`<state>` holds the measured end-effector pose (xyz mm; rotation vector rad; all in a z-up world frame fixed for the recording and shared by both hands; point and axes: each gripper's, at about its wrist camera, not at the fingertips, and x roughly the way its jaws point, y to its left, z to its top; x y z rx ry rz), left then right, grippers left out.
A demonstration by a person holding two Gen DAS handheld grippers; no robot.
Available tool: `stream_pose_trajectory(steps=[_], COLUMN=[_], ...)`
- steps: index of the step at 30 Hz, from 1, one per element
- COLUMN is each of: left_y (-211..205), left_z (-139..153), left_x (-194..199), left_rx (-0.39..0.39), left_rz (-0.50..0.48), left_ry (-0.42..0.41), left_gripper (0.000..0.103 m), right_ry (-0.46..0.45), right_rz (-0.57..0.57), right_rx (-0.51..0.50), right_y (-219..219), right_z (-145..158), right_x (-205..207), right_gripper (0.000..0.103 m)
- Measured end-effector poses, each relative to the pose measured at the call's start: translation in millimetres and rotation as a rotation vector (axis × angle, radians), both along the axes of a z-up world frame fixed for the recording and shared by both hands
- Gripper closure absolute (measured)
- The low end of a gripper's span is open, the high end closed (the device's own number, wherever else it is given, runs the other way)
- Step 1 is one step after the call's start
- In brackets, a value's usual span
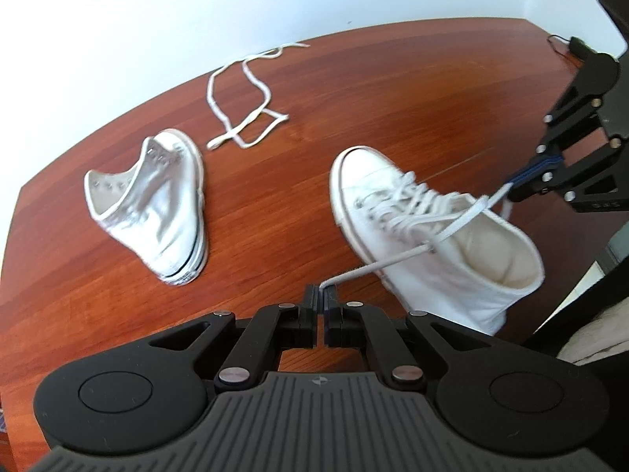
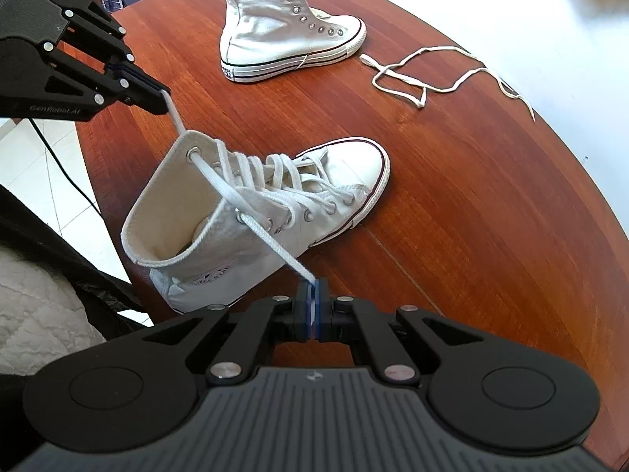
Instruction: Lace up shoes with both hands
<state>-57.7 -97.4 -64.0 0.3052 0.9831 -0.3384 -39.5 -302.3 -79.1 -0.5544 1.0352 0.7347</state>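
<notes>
while our left gripper (image 1: 319, 295) and right gripper (image 2: 312, 289) each clamp a lace end (image 2: 275, 244) beside the laced shoe (image 2: 275, 196), uneven pulling could tip it.

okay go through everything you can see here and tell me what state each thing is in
Laced sneaker: upright, laced to the top eyelets.
Its lace ends: pulled taut, one in each tongs.
Left tongs: shut on one end.
Right tongs: shut on the other.
Second sneaker: unlaced.
Loose lace: lying tangled on the table.
</notes>
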Motion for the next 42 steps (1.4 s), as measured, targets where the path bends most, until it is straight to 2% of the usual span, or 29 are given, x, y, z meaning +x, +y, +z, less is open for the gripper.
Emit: stream_pose_trajectory(steps=[9,13,16,23,24,26,27,28,31,33,34,35,36,42], left_y=[18.1,28.3,32.3,19.8,17.3,14.3,12.5,10.5,3.5,-0.6,-2.6,-4.8,-7.0,-32.3], left_z=[-5.3,-4.2,-2.9,-4.3,-3.8,-0.3,3.3,6.9,18.3,24.2,25.7,26.1,26.0,21.0], left_x=[1.7,2.2,1.1,2.0,2.2,1.9,0.9,-0.1,-2.0,-0.9,0.5,1.6,2.5,10.1], left_rx=[0.041,0.032,-0.006,-0.016,-0.028,-0.060,-0.080,-0.089,-0.110,-0.143,-0.161,-0.172,-0.179,-0.178], left_rz=[0.038,0.071,0.064,0.001,-0.011,-0.028,-0.040,-0.050,-0.081,-0.090,-0.090,-0.090,-0.091,-0.109], left_ry=[0.008,0.007,0.017,0.027,0.031,0.035,0.033,0.027,0.014,0.035,0.050,0.061,0.070,0.098], left_gripper=[0.100,0.100,0.100,0.100,0.098,0.087,0.069,0.059,0.058,0.056,0.054,0.054,0.054,0.054], right_ry=[-0.009,-0.013,0.007,0.080,0.082,0.082,0.084,0.087,0.092,0.098,0.101,0.103,0.099,0.097], right_rz=[-0.033,-0.067,-0.083,-0.131,-0.131,-0.127,-0.126,-0.130,-0.128,-0.127,-0.125,-0.123,-0.118,-0.075], right_rx=[-0.014,-0.035,-0.006,0.140,0.147,0.156,0.159,0.165,0.178,0.188,0.192,0.196,0.198,0.200], right_y=[0.0,-4.4,-9.1,-9.2,-7.0,-0.9,0.4,4.2,9.8,15.6,18.5,21.4,23.5,41.6], right_z=[-2.3,-3.4,-0.5,22.3,24.0,27.4,28.3,29.6,32.3,34.5,35.3,36.1,37.0,36.4], right_x=[-1.9,-0.9,-0.1,3.0,2.7,2.0,1.3,1.4,-0.9,-2.8,-3.7,-4.7,-6.1,-11.7], right_gripper=[0.102,0.103,0.103,0.101,0.100,0.100,0.100,0.100,0.099,0.097,0.093,0.077,0.068,0.069])
